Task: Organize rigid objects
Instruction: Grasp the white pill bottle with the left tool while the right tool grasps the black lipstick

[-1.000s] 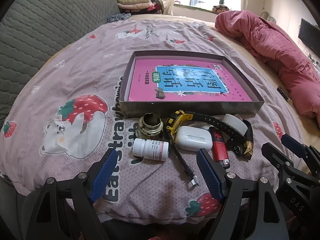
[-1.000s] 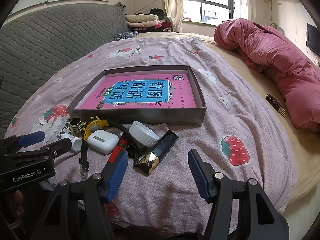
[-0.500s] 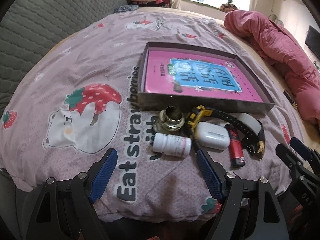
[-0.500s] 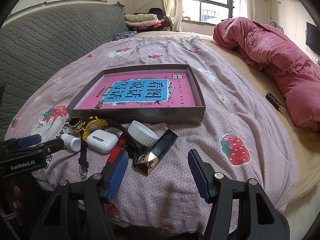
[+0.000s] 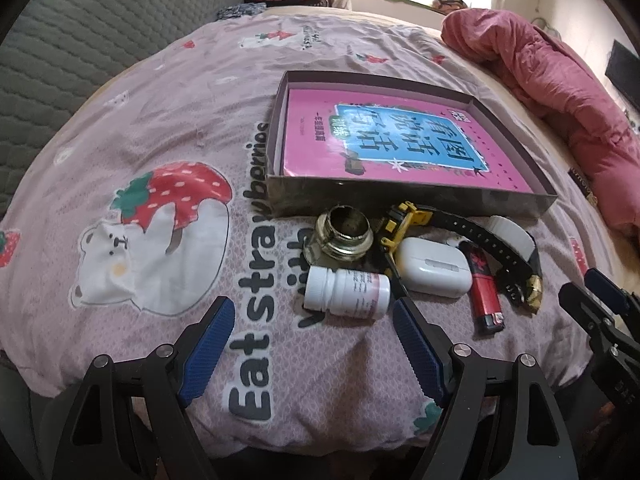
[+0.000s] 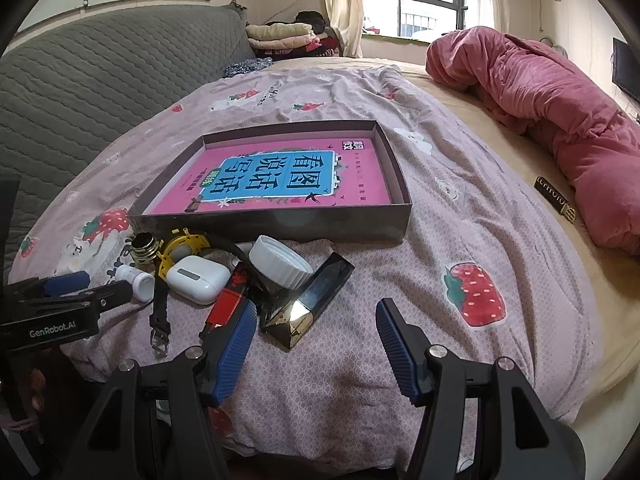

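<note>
A shallow dark box (image 5: 408, 202) (image 6: 276, 222) holding a pink book lies on the bed. In front of it sits a cluster: a white pill bottle (image 5: 346, 291) (image 6: 136, 278), a brass ring (image 5: 344, 232), a white earbud case (image 5: 434, 266) (image 6: 198, 274), a yellow-black watch (image 5: 452, 226), a red lighter (image 5: 486, 298) (image 6: 230, 300), a white cap (image 6: 280, 266) and a black-gold bar (image 6: 310, 300). My left gripper (image 5: 310, 338) is open, just short of the pill bottle. My right gripper (image 6: 316, 338) is open, just short of the black-gold bar.
The pink strawberry bedspread (image 5: 140, 152) covers the bed. A rumpled red quilt (image 6: 560, 120) lies at the right. A small black case (image 6: 554, 200) lies on the beige sheet. A grey quilted headboard (image 6: 80, 88) stands at the left.
The left gripper has moved forward and left, so the pill bottle now lies between its fingertips' line. The right gripper has barely moved.
</note>
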`<state>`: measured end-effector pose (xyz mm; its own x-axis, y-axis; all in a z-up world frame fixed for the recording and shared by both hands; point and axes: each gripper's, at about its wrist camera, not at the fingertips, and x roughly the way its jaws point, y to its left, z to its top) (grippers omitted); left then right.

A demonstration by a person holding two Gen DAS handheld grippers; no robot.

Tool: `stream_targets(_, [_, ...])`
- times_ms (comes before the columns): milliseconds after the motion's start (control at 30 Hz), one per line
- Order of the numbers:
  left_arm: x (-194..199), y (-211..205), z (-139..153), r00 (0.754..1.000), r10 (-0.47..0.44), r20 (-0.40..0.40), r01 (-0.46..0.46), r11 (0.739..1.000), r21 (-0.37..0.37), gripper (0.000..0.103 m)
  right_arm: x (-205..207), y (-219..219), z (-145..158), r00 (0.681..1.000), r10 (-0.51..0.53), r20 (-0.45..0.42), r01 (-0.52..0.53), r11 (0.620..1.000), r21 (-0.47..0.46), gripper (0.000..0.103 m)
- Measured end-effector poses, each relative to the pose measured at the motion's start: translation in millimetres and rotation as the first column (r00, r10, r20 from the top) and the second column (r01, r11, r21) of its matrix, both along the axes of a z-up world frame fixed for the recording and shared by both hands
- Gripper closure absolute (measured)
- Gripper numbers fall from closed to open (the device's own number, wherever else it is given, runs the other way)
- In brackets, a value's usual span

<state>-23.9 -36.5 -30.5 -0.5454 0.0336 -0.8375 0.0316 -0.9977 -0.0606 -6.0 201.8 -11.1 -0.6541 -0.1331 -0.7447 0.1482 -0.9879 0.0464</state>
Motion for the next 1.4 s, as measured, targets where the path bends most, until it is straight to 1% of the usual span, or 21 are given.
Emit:
stream_targets(67, [-1.6, 0.8, -1.4, 1.0, -0.005, -0.003, 0.005, 1.0, -0.002, 0.021, -1.7, 0.9, -2.7, 1.0, -0.004, 0.008, 0.004, 1.0, -0.003, 0.041])
stream_targets(267, [-9.5, 2.2, -10.8, 1.0, -0.012, 0.026, 0.012, 1.0, -0.001, 0.021, -8.3, 6.6, -8.0, 0.999, -0.028, 0.024, 0.029, 0.999, -0.017, 0.041])
stream_targets(400, [-13.5, 5.8, -16.0, 0.999, -0.019, 0.038, 0.019, 1.0, -0.015, 0.021, -13.1, 6.5, -14.5, 0.998, -0.035, 0.048, 0.036, 0.999, -0.023, 0.041])
stream_targets(567, [-16.4, 5.8, -21.4, 0.999, -0.011, 0.046, 0.012, 1.0, -0.013, 0.021, -24.2, 3.7, -21.9, 0.996, -0.059, 0.071, 0.062, 0.997, -0.038, 0.041])
stream_targets(667, [-16.9, 7.1, -23.1, 0.999, -0.014, 0.049, 0.015, 1.0, -0.015, 0.021, -30.5, 1.8, -28.9, 0.993, -0.078, 0.093, 0.08, 0.997, -0.019, 0.041])
stream_targets(767, [-18.8, 8.8, -23.5, 0.999, -0.017, 0.051, 0.018, 1.0, -0.02, 0.021, -34.2, 1.1, -33.8, 0.991, -0.071, 0.113, 0.075, 0.997, -0.026, 0.041])
stream_targets(867, [-19.5, 7.9, -24.4, 0.999, -0.013, 0.05, 0.014, 1.0, -0.021, 0.021, -34.6, 1.4, -33.0, 0.991, -0.075, 0.112, 0.075, 0.997, 0.002, 0.041])
stream_targets(967, [-19.4, 7.1, -24.8, 0.999, -0.009, 0.048, 0.01, 1.0, -0.025, 0.021, -35.6, 5.6, -31.1, 0.988, -0.099, 0.122, 0.098, 0.995, 0.015, 0.041])
stream_targets(1067, [-20.8, 6.9, -25.8, 0.999, -0.007, 0.048, 0.009, 0.999, -0.035, 0.021, -42.0, 8.5, -33.8, 0.981, -0.12, 0.152, 0.12, 0.993, 0.009, 0.041])
stream_targets(1133, [-21.8, 8.0, -26.3, 0.999, -0.001, 0.045, 0.004, 0.999, -0.053, 0.026, -48.5, 9.2, -39.8, 0.973, -0.133, 0.189, 0.137, 0.99, -0.008, 0.042])
stream_targets(1167, [-22.0, 7.9, -26.1, 0.999, -0.001, 0.042, 0.003, 0.998, -0.055, 0.026, -51.3, 8.6, -42.8, 0.969, -0.142, 0.201, 0.147, 0.989, -0.011, 0.042])
stream_targets(1267, [-22.6, 8.3, -25.9, 0.999, 0.002, 0.035, 0.0, 0.998, -0.056, 0.033, -57.2, 3.7, -48.3, 0.973, -0.143, 0.183, 0.142, 0.99, 0.02, 0.051])
stream_targets(1333, [-23.3, 7.6, -25.4, 1.0, 0.004, 0.028, -0.003, 0.999, -0.049, 0.039, -58.6, 3.4, -48.2, 0.977, -0.136, 0.166, 0.135, 0.991, 0.021, 0.066])
stream_targets(1367, [-23.1, 7.0, -25.4, 1.0, 0.004, 0.025, -0.003, 0.999, -0.046, 0.041, -59.0, 3.4, -48.1, 0.978, -0.132, 0.16, 0.129, 0.991, 0.025, 0.07])
stream_targets(1400, [-23.4, 6.5, -25.0, 1.0, 0.005, 0.022, -0.004, 0.999, -0.046, 0.046, -58.4, 3.9, -47.8, 0.98, -0.125, 0.155, 0.122, 0.992, 0.029, 0.074])
